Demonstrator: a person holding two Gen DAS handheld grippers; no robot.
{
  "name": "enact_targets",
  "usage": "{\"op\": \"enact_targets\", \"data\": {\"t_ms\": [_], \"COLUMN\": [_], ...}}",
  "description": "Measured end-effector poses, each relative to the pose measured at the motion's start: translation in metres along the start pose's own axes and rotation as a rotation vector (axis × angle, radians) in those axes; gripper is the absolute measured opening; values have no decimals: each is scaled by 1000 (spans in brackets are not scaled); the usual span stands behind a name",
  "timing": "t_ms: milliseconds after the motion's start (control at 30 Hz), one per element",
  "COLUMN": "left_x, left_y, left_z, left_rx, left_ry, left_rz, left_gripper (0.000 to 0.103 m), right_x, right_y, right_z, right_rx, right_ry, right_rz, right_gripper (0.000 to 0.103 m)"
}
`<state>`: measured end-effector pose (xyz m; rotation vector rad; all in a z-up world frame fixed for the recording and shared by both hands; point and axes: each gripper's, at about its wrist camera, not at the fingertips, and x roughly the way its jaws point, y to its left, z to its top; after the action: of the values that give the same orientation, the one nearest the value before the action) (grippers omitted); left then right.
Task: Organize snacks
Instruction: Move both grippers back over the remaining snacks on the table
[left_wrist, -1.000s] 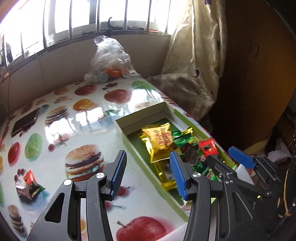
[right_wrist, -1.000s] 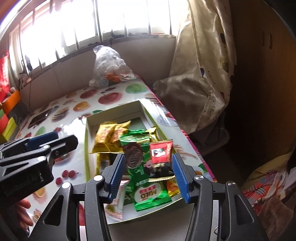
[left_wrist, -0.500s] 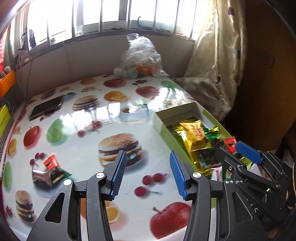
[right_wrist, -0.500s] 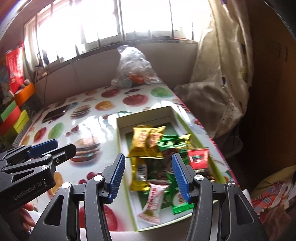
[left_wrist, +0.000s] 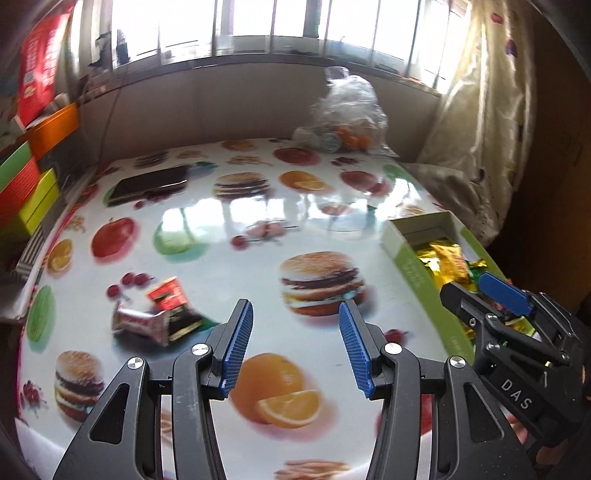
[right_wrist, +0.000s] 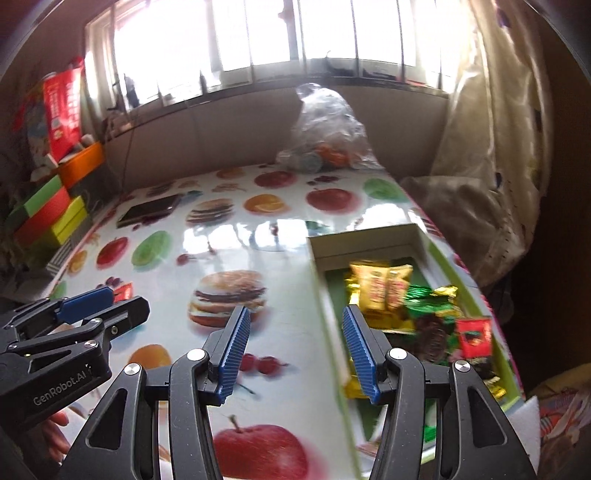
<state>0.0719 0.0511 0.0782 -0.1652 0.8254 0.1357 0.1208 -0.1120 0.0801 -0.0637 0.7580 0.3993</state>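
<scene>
Two loose snack packets (left_wrist: 159, 317), one red and one silvery, lie on the fruit-print table (left_wrist: 221, 229) just left of and beyond my left gripper (left_wrist: 295, 347). That gripper is open with nothing between its blue pads. At the table's right edge stands a shallow green box (right_wrist: 328, 291) with yellow, green and red snack packets (right_wrist: 406, 302) inside. My right gripper (right_wrist: 293, 350) is open and empty too, its right finger over the box's left wall. Each gripper shows in the other's view: right gripper (left_wrist: 495, 295), left gripper (right_wrist: 81, 306).
A knotted clear plastic bag (left_wrist: 345, 114) sits at the table's far edge, a dark phone (left_wrist: 147, 186) at the far left. Coloured boxes (right_wrist: 48, 214) are stacked left of the table; a curtain (right_wrist: 491, 147) hangs on the right. A hand (right_wrist: 55, 443) holds the left gripper.
Both grippers have swung left, away from the box and over the printed table. The loose packets now lie much closer to the left gripper. Neither opening has changed.
</scene>
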Motion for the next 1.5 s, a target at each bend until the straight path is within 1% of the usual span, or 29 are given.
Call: {"op": "enact_targets", "data": {"t_ms": [467, 800, 967, 1100, 1233, 1500], "left_x": [-4, -3, 0, 4, 7, 13], "left_y": [82, 133, 150, 159, 166, 179], "left_z": [-15, -28, -33, -34, -36, -38], "left_rx": [-144, -241, -275, -293, -301, -323], "left_ry": [13, 25, 34, 45, 55, 71], "left_rz": [87, 136, 148, 154, 157, 159], "left_gripper": [50, 50, 50, 50, 50, 50], "right_x": [32, 56, 69, 83, 98, 120], "right_y": [61, 97, 120, 134, 145, 180], "right_z": [11, 14, 13, 14, 15, 15], "right_rx": [-89, -148, -196, -215, -227, -300], "right_ry": [31, 68, 93, 121, 154, 174], "right_rz": [114, 168, 199, 239, 248, 288], "right_gripper": [52, 52, 52, 52, 52, 52]}}
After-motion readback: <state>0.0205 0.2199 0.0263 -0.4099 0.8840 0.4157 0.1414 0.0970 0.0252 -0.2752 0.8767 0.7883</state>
